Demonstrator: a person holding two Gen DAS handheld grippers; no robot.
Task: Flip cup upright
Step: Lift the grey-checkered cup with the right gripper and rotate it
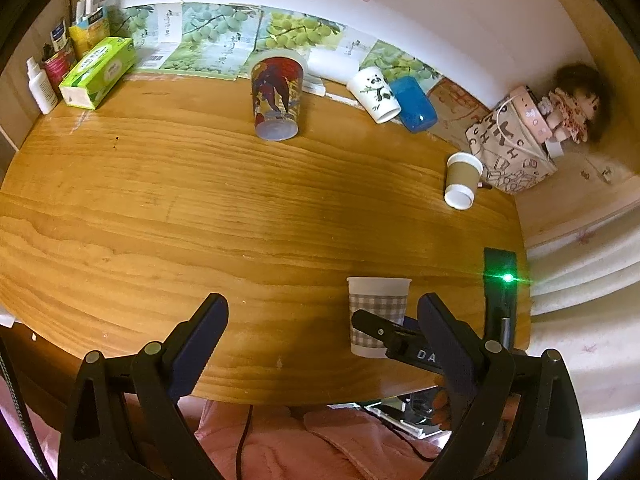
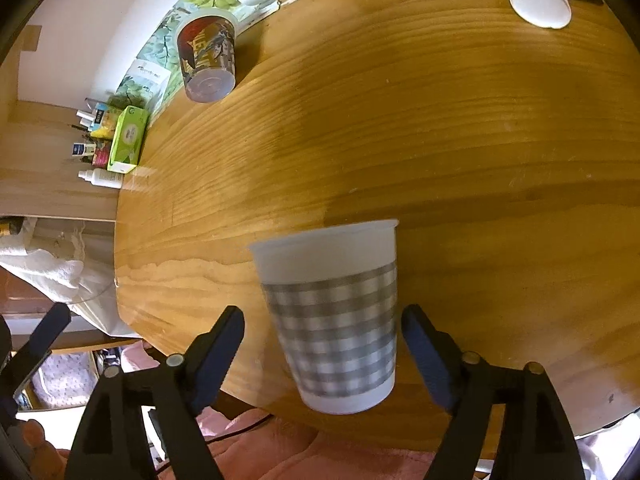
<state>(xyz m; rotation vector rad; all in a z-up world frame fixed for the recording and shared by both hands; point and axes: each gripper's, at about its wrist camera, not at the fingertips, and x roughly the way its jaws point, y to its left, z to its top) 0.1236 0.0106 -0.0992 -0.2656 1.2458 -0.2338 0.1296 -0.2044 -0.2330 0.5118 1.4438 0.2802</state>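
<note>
White cup (image 2: 334, 316) with grey gingham band, honey-brown wooden table (image 2: 460, 140), green tissue box (image 1: 98, 72), blue cup (image 1: 414, 104)

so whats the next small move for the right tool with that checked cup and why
Probably close the right tool on the checked cup. The cup sits between its open fingers, neither clearly touching it, wide rim away from the camera and narrow base nearest. Gripping it comes before any turning. The left tool is open and holds nothing.
</note>
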